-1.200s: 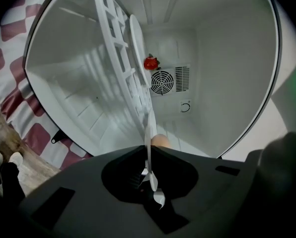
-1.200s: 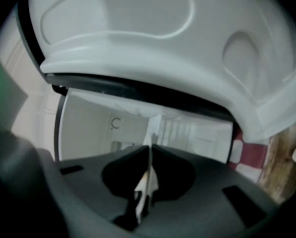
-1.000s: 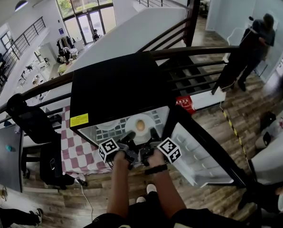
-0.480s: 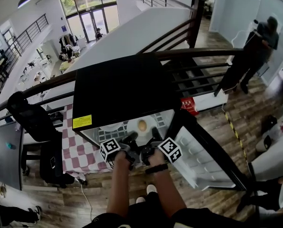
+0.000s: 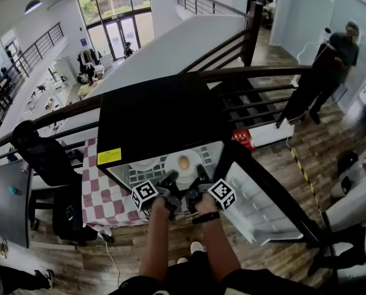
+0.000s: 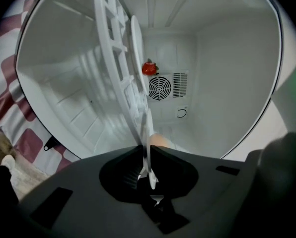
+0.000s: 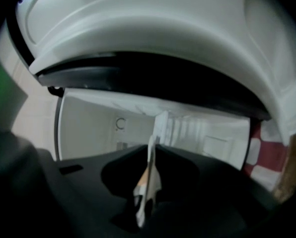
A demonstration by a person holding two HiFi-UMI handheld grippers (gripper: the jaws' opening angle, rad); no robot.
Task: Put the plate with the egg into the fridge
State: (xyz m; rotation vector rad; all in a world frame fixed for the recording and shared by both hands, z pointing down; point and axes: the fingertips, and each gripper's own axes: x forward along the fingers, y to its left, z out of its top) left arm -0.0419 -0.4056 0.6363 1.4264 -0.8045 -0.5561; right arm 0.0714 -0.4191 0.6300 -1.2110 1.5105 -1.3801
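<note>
A white plate (image 5: 184, 169) with a brown egg (image 5: 183, 163) on it hangs at the mouth of the black fridge (image 5: 158, 112), over its white wire shelf (image 5: 137, 174). My left gripper (image 5: 171, 178) is shut on the plate's near left rim. My right gripper (image 5: 199, 174) is shut on the near right rim. In the left gripper view the plate (image 6: 148, 133) stands edge-on between the jaws, with a bit of egg (image 6: 159, 140) behind it. The right gripper view also shows the plate's rim (image 7: 151, 160) pinched between the jaws.
The fridge door (image 5: 256, 201) stands open to the right. Inside are a second white plate (image 5: 143, 163), a small red fruit (image 6: 148, 67) and a fan vent (image 6: 160, 87). A checked cloth (image 5: 100, 195) lies at the left, a railing (image 5: 250, 72) and a person (image 5: 330, 66) behind.
</note>
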